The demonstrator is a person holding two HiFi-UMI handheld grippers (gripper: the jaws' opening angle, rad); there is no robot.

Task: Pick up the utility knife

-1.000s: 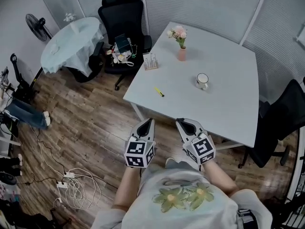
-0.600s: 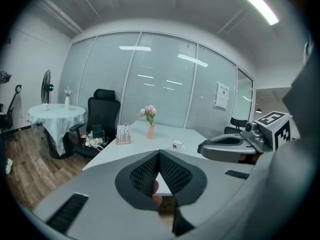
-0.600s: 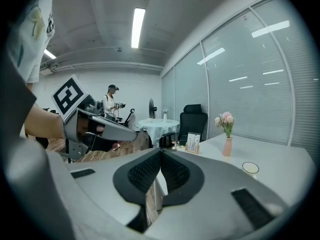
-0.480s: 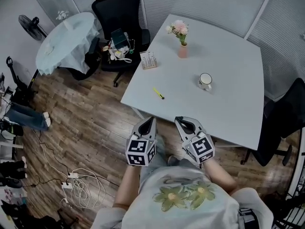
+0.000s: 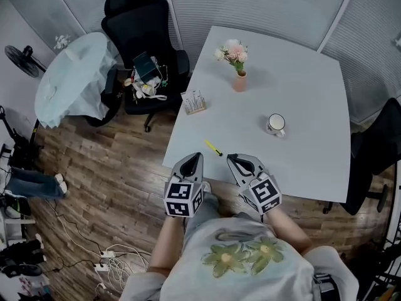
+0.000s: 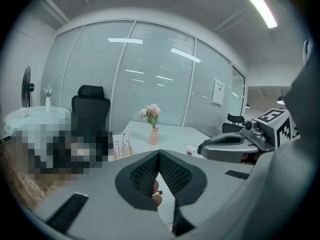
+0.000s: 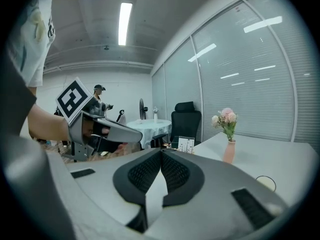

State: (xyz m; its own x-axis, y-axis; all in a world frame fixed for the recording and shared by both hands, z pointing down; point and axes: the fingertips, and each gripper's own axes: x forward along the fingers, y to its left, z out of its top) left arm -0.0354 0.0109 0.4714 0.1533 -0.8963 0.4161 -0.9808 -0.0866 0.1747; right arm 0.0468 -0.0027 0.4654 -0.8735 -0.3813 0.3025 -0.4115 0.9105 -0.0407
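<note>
The utility knife (image 5: pixel 215 148), small and yellow with a dark tip, lies near the front left edge of the white table (image 5: pixel 301 93). My left gripper (image 5: pixel 198 156) hangs just left of and short of it, at the table's edge, jaws shut and empty (image 6: pixel 159 154). My right gripper (image 5: pixel 230 158) is a little to the knife's right, over the table's front edge, also shut with nothing in it (image 7: pixel 161 151). Neither gripper touches the knife. Each gripper shows in the other's view: the right gripper (image 6: pixel 225 146) and the left gripper (image 7: pixel 115 131).
On the table stand a pink vase with flowers (image 5: pixel 239 74), a white mug (image 5: pixel 276 125) and a small card holder (image 5: pixel 194 102). A black office chair (image 5: pixel 141 24) with clutter and a cloth-covered round table (image 5: pixel 69 80) are at the left. Cables (image 5: pixel 116 259) lie on the wooden floor.
Both grippers have come forward from over the floor to the table's front edge. The knife now lies just ahead, between them. Both stayed shut.
</note>
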